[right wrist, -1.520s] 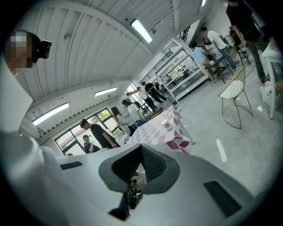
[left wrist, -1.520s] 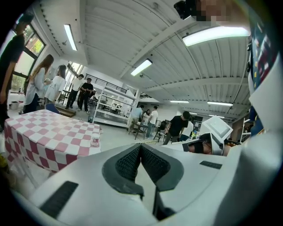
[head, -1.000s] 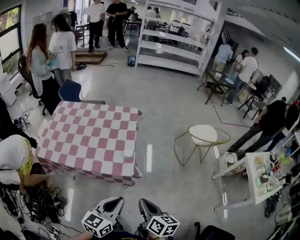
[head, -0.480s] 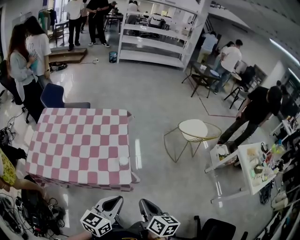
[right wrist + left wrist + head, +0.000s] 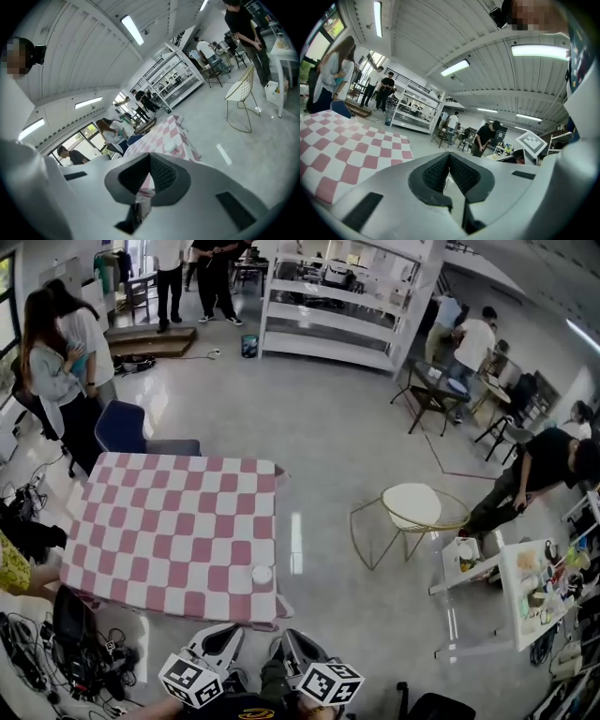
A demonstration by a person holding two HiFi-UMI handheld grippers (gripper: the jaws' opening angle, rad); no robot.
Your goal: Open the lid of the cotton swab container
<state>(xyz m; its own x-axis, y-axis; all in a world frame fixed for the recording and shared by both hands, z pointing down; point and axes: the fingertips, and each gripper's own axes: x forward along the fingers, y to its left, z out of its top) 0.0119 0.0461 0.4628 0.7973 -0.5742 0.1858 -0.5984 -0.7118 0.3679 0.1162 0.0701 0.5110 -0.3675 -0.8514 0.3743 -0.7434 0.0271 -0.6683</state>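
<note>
A small round white cotton swab container stands with its lid on, near the front right corner of the pink-and-white checkered table. It also shows small in the right gripper view. My left gripper and right gripper are held low at the bottom of the head view, short of the table. Both are shut with nothing between their jaws. In the left gripper view the left gripper points over the table's cloth; the right gripper points toward the table.
A blue chair stands behind the table. Two people stand at the far left. A round white wire-frame side table is to the right. Cables and gear lie on the floor at the left. White shelving stands far back.
The head view has shifted: the table and container now sit a little lower and to the right. The grippers stay shut at the bottom edge.
</note>
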